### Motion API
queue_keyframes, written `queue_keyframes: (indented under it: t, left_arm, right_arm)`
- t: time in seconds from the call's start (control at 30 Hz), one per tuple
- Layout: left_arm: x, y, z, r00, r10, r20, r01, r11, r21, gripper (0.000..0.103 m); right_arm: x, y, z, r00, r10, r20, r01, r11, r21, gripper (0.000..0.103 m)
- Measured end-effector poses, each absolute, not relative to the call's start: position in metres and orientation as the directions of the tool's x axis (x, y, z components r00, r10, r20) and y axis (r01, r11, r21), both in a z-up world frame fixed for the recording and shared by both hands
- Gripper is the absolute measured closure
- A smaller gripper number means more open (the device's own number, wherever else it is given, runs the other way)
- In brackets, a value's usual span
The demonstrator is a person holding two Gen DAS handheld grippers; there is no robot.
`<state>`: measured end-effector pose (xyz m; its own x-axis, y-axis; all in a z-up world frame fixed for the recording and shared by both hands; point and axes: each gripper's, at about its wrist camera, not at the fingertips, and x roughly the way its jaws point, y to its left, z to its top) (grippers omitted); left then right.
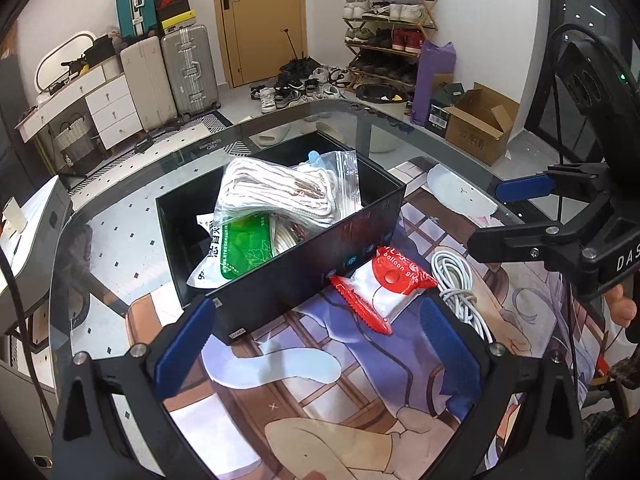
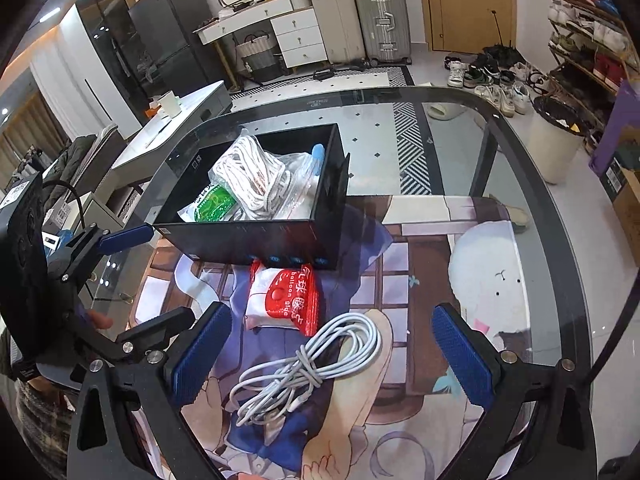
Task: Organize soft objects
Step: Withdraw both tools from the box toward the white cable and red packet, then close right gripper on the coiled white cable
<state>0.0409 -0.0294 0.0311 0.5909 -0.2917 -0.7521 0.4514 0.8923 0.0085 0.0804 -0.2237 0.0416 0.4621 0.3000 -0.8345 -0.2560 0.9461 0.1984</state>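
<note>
A black open box [image 1: 280,288] stands on the printed mat. It holds a zip bag of white rope [image 1: 276,192] and a green and white packet [image 1: 240,248]. A red and white balloon glue packet [image 1: 384,292] lies against the box's near wall, with a coiled white cable [image 1: 460,284] beside it. My left gripper [image 1: 316,356] is open, low over the mat in front of the box. My right gripper [image 2: 332,360] is open too, its pads either side of the cable [image 2: 308,368], just short of the packet [image 2: 288,300]. Box [image 2: 256,240], rope [image 2: 252,176] and left gripper [image 2: 148,280] also show here.
The glass table's curved rim [image 2: 520,140] runs round the mat [image 2: 420,280]. A white cabinet [image 2: 172,132] stands close beyond the table's left side. On the floor farther off are suitcases [image 1: 188,72], a shoe rack [image 1: 388,32], a cardboard box [image 1: 480,124] and a bin [image 2: 556,140].
</note>
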Motion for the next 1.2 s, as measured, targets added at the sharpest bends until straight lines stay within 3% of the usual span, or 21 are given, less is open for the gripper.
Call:
queue_keyframes:
  t: [0.57,0.87,1.2]
  left_arm:
    - [0.027,-0.027,0.024,0.555,-0.345,-0.757,0.562,0.826,0.036,0.001]
    - [0.018,-0.022,0.021,0.517,-0.353,-0.780,0.627,0.776,0.064,0.001]
    - [0.015,-0.026,0.025,0.517,-0.358,-0.778,0.639,0.766,0.073,0.001]
  right_arm:
    - [0.059,-0.203,0.012,0.391,0.277,-0.878,-0.151,0.960,0.236,0.004]
    - [0.058,-0.190,-0.004,0.361,0.263,-0.895,-0.116,0.965,0.237,0.021]
    - [0.056,-0.183,-0.015,0.352,0.247,-0.903,-0.113,0.969,0.221,0.046]
